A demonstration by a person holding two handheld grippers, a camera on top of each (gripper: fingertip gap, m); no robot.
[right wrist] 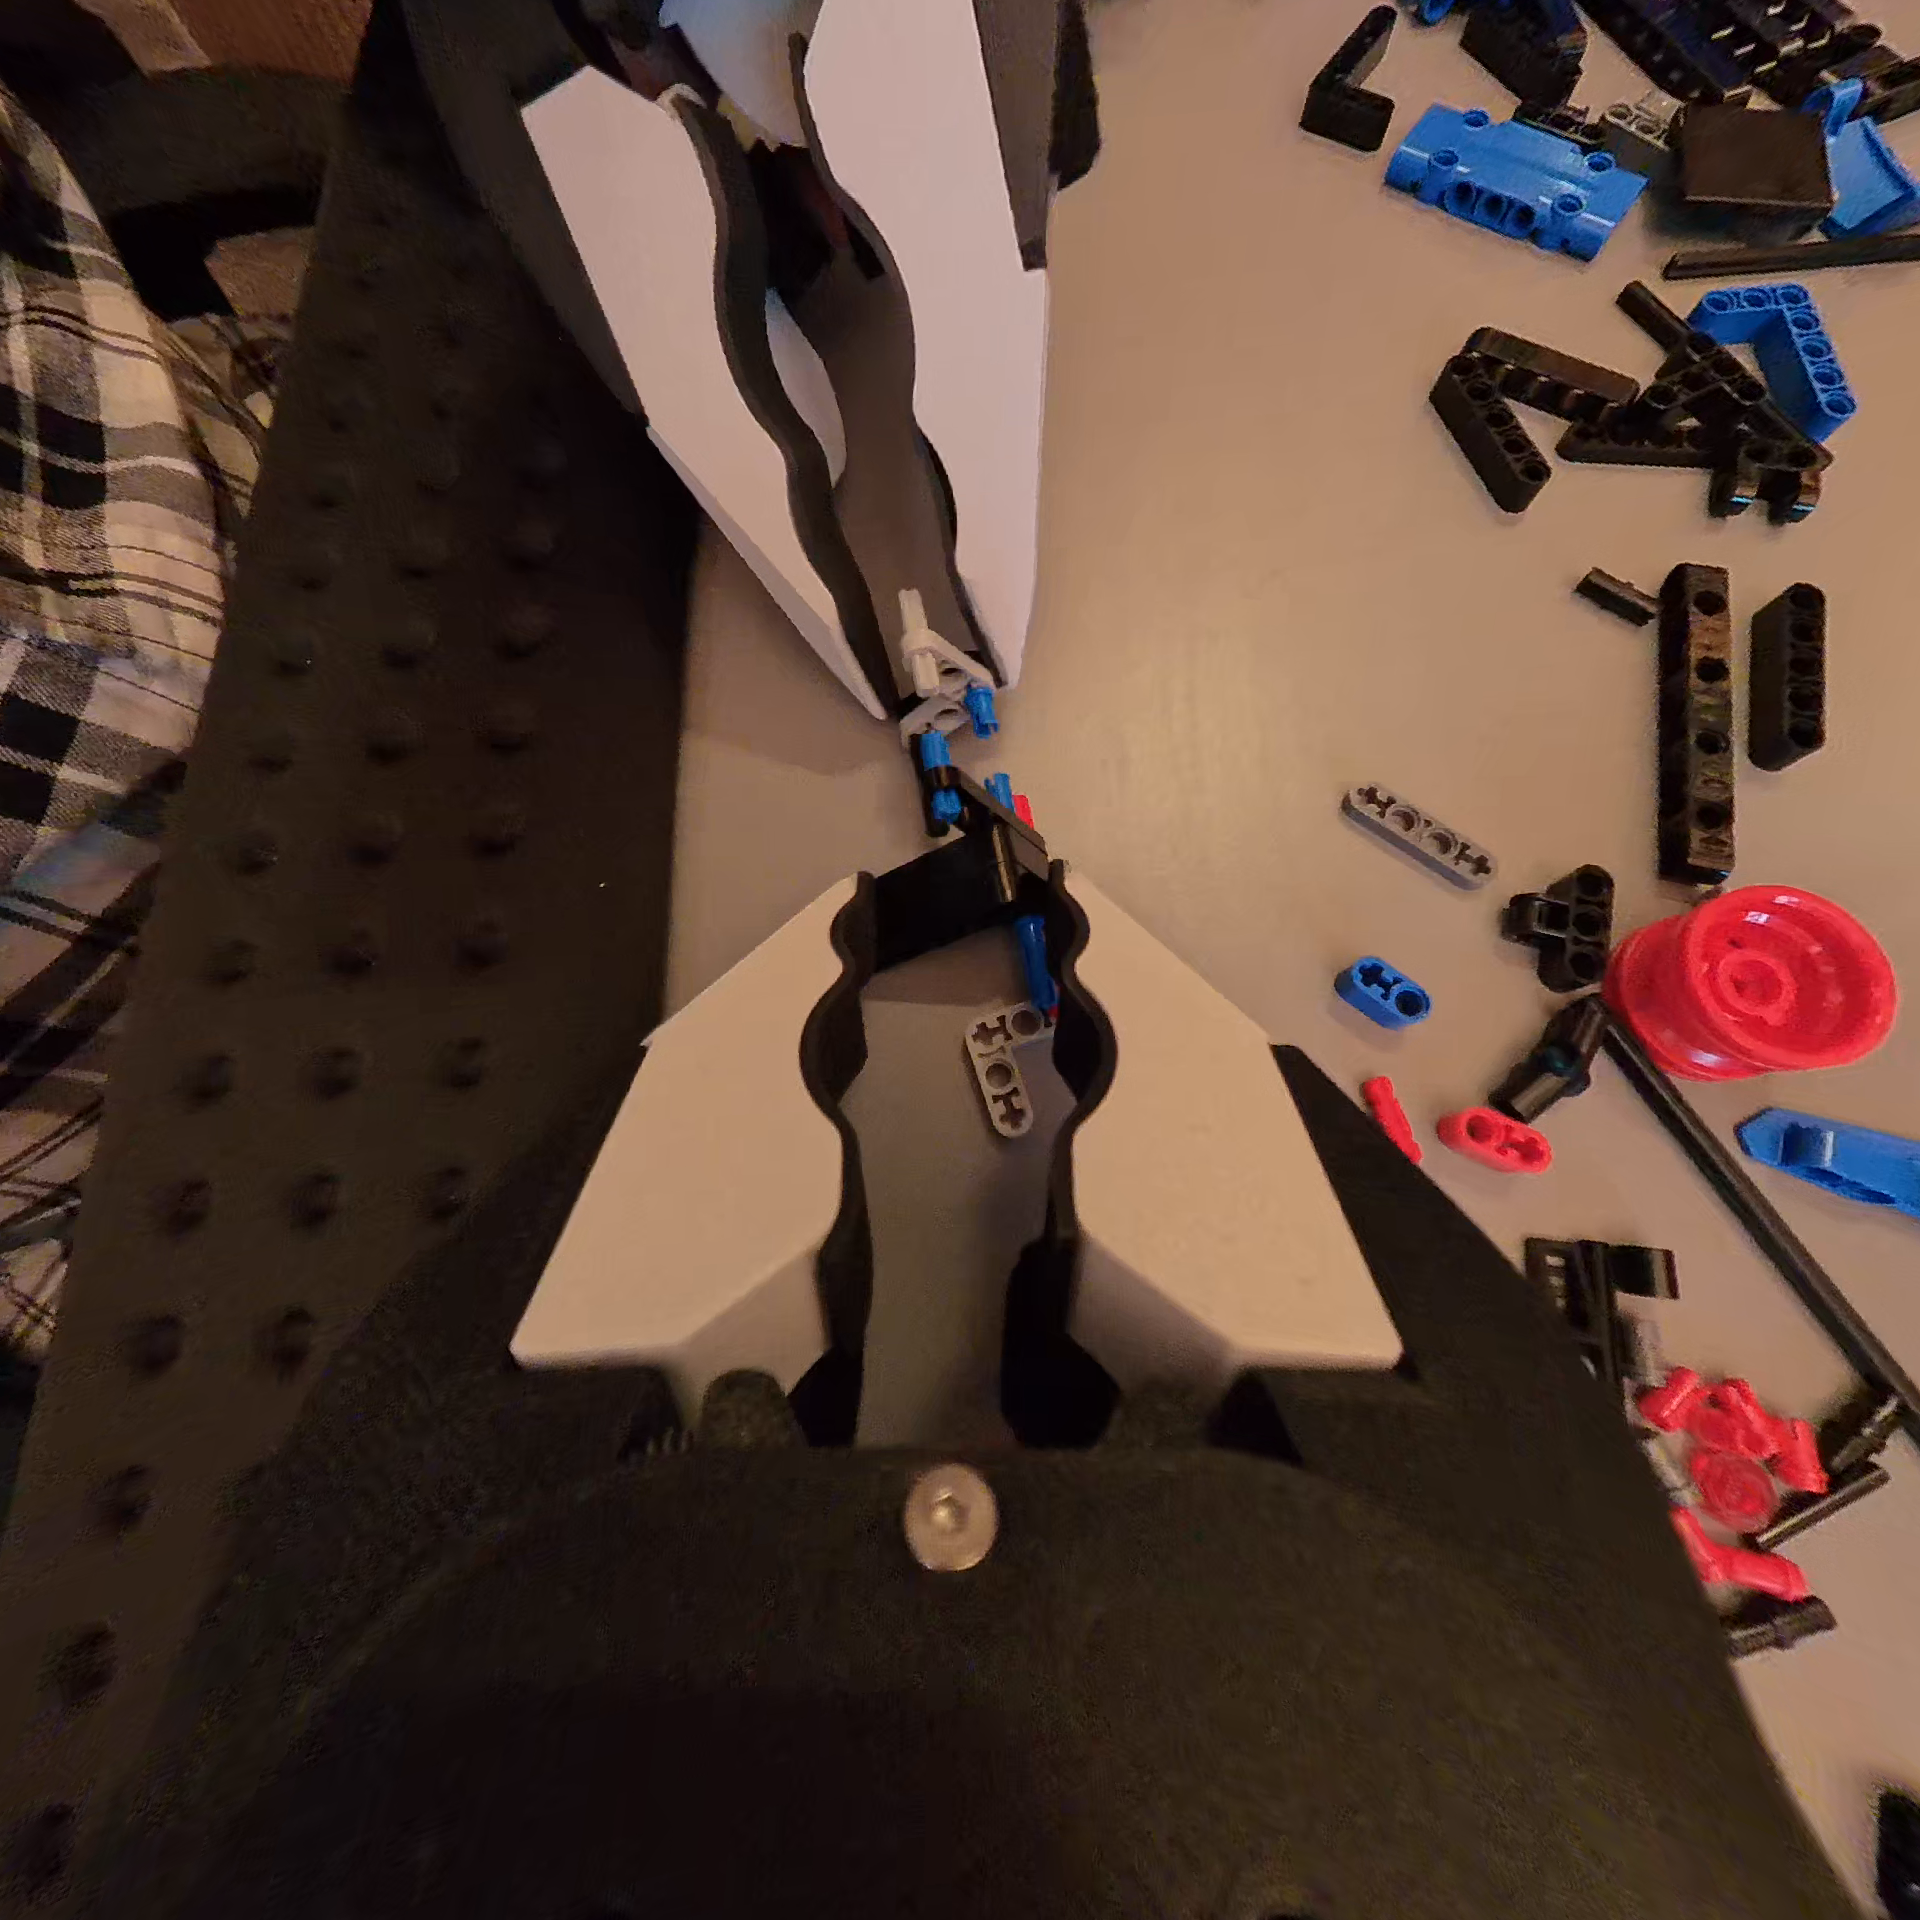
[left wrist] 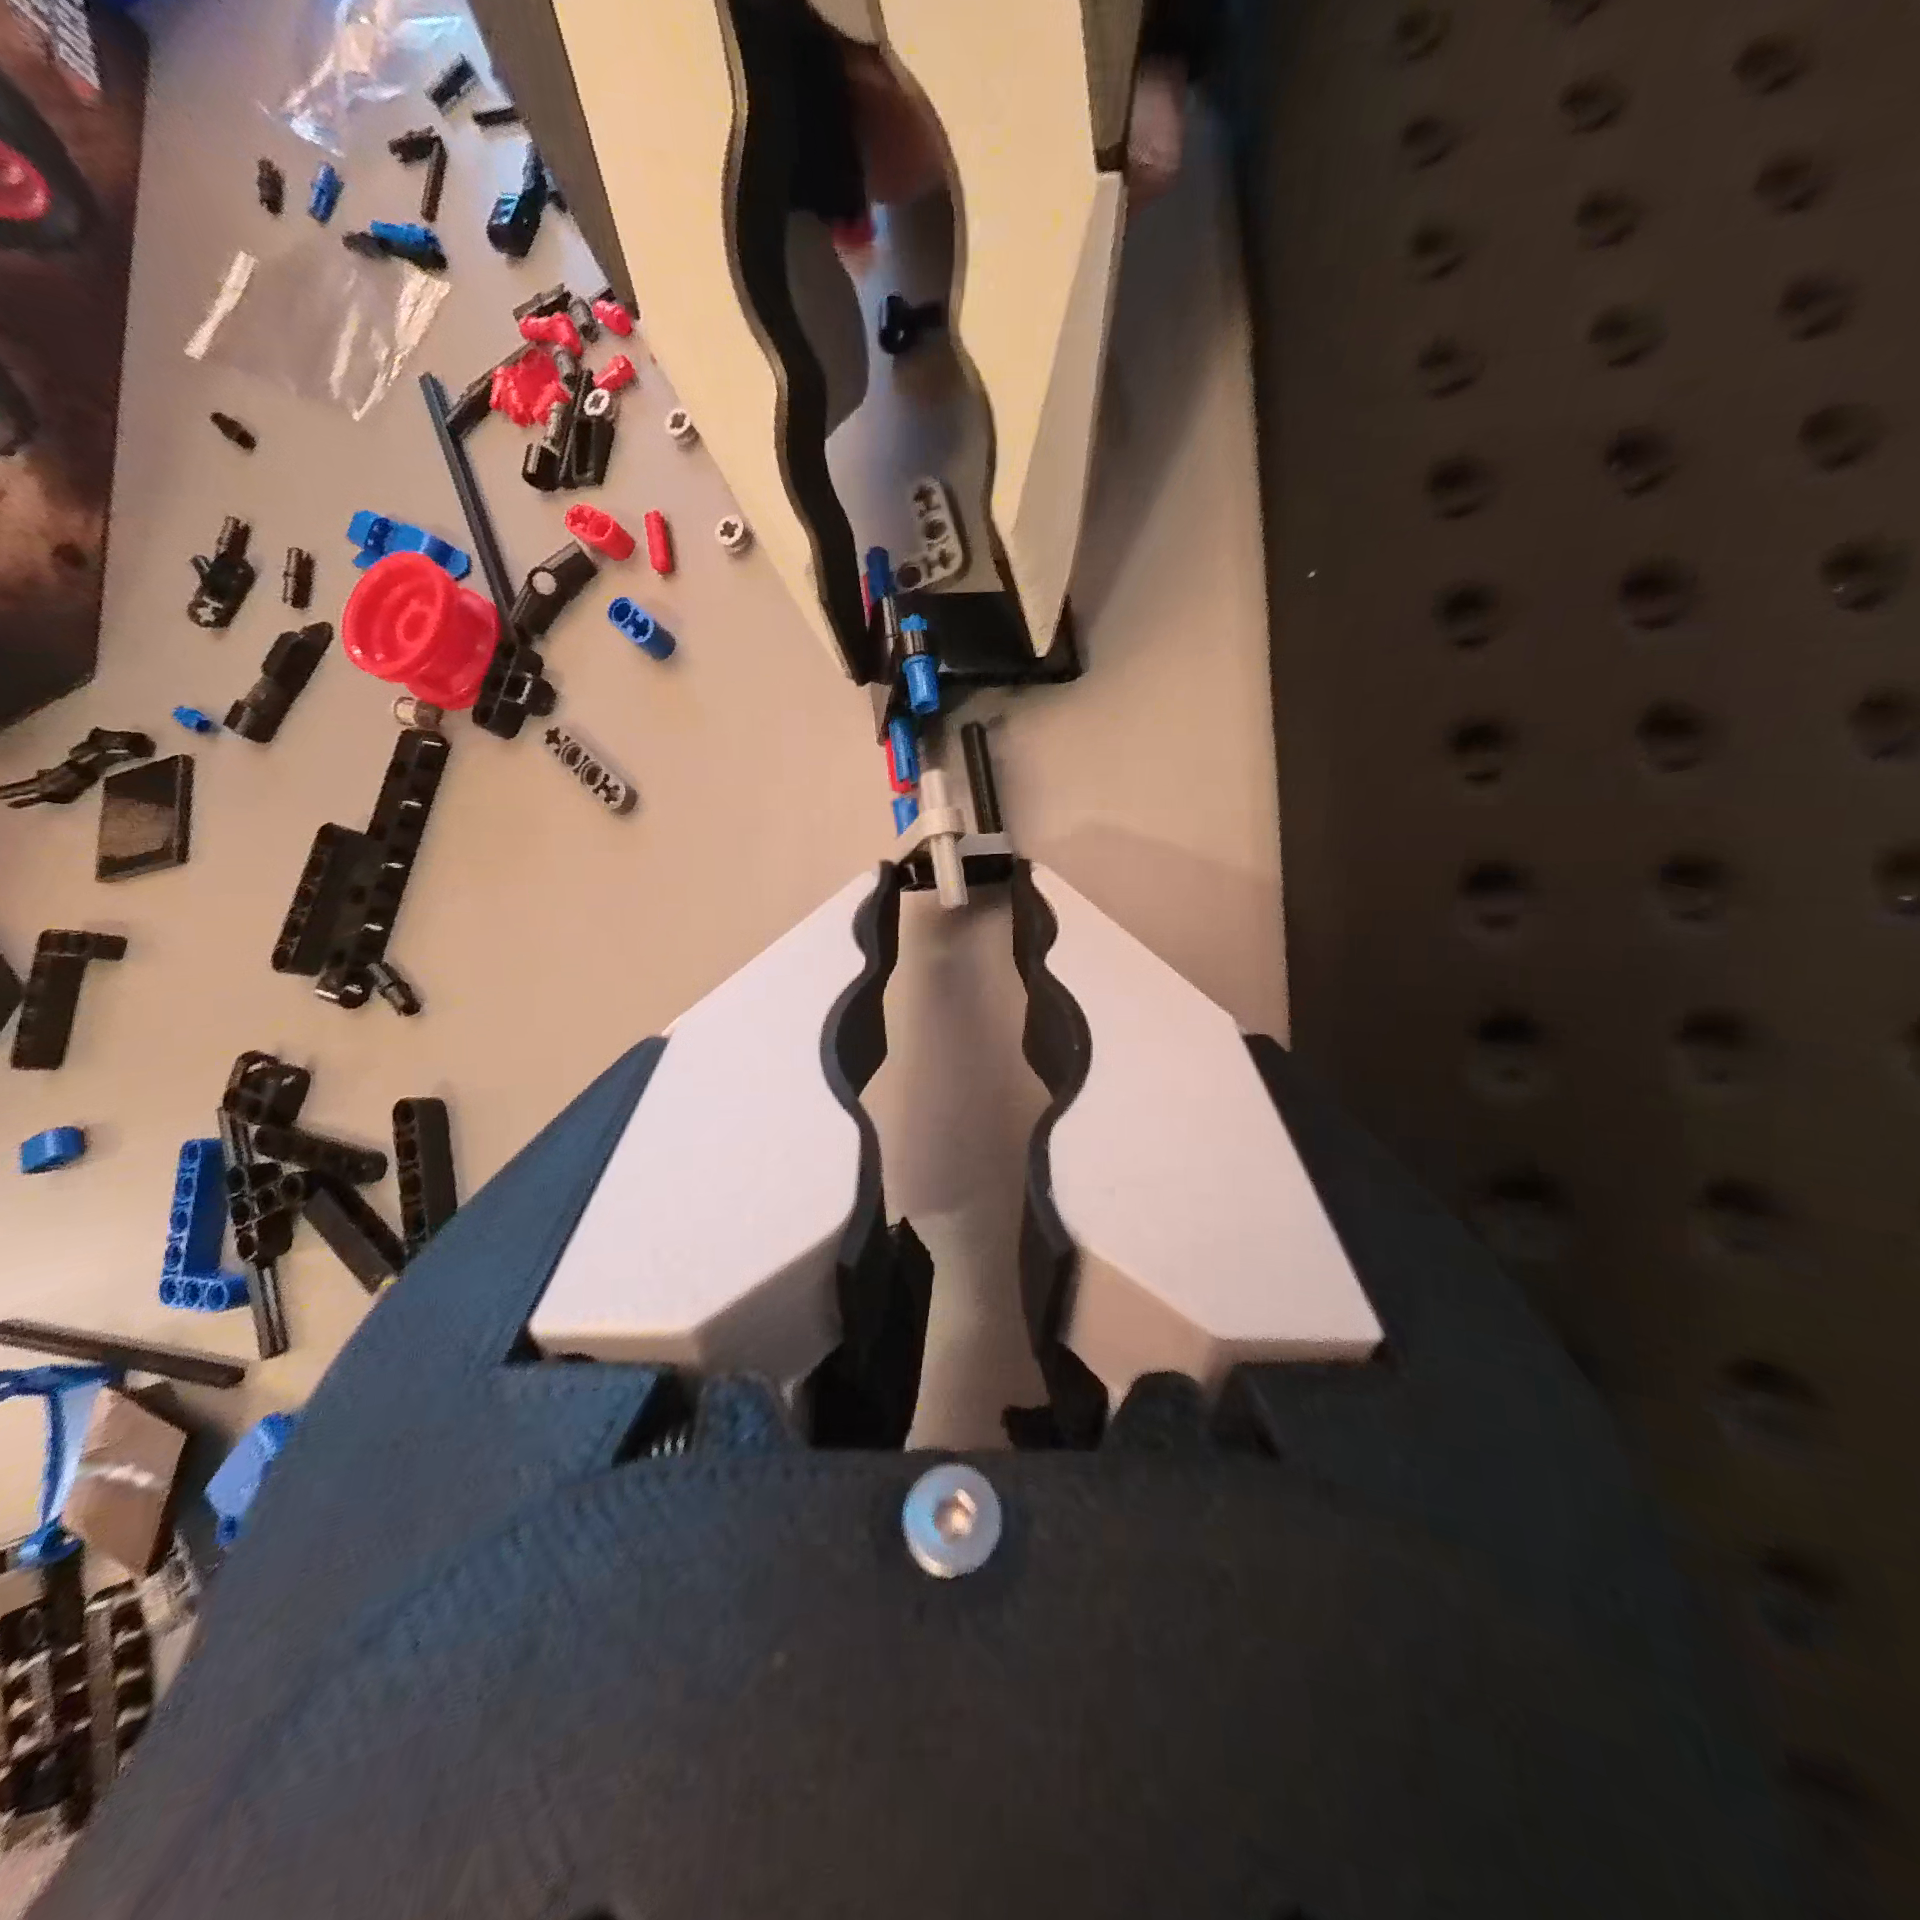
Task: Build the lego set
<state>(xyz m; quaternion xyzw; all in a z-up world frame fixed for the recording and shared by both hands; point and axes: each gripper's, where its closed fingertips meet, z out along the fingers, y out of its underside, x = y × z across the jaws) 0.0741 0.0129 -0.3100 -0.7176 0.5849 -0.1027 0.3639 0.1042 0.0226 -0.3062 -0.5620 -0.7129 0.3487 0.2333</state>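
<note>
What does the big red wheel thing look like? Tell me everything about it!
The red wheel is shiny red plastic, round like a spool, with raised rings on its face and a small hub in the middle. It lies tipped on the pale table among loose pieces, held by no gripper. A long thin black rod runs past it and black connector pieces sit against it. Seen from the left wrist view, it has two wide rims with a narrower waist between them.

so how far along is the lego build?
Early. Done: one small subassembly of black, grey and blue-pin parts. In hand: left gripper and right gripper each clamp one end of it above the table, apparently mating pieces. Left: most of it; the red wheel, black beams and blue beam lie loose.
</note>
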